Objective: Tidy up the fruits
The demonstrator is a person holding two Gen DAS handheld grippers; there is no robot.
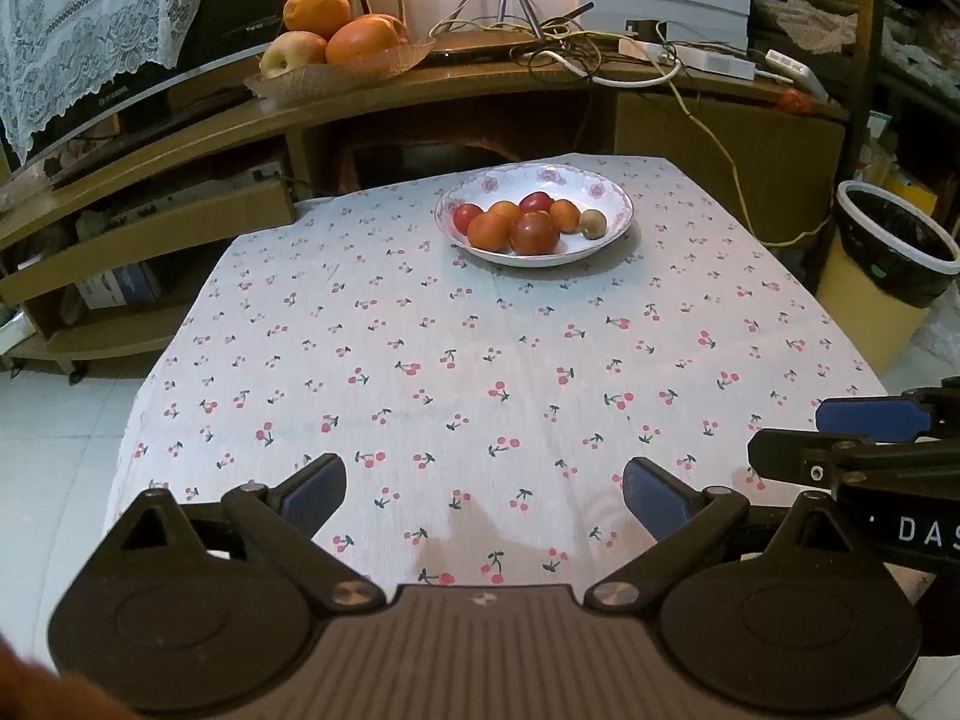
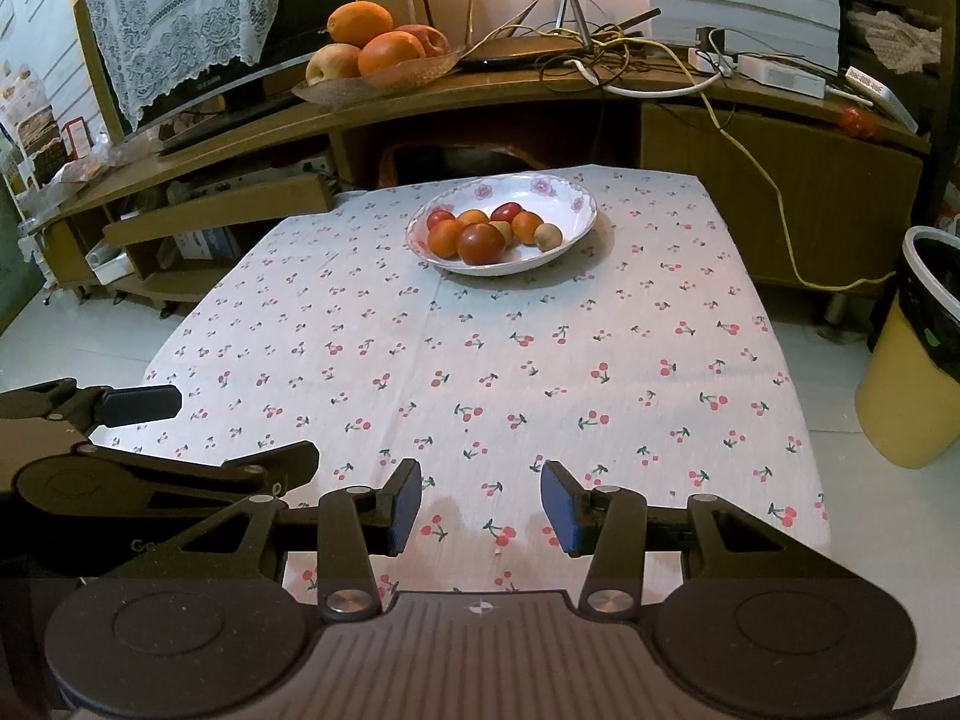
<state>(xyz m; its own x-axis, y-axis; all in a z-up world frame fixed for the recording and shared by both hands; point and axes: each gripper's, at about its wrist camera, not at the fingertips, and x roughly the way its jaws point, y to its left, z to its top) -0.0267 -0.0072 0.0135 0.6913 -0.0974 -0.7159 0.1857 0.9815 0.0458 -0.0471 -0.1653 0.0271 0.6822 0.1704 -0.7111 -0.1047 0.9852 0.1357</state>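
A white floral bowl (image 1: 606, 192) (image 2: 570, 195) sits at the far end of the cherry-print tablecloth. It holds several small fruits: orange ones (image 1: 487, 231) (image 2: 445, 238), red ones (image 1: 534, 233) (image 2: 480, 243) and a tan one (image 1: 593, 222) (image 2: 548, 236). My left gripper (image 1: 485, 492) is open and empty, low over the near table edge. My right gripper (image 2: 480, 504) is open and empty, beside it on the right. Each gripper shows at the edge of the other's view.
A wooden shelf behind the table carries a woven tray (image 1: 336, 75) (image 2: 384, 81) of large oranges and apples, a TV, cables and power strips. A lined waste bin (image 1: 894, 246) (image 2: 924, 348) stands at the right of the table. White tiled floor surrounds the table.
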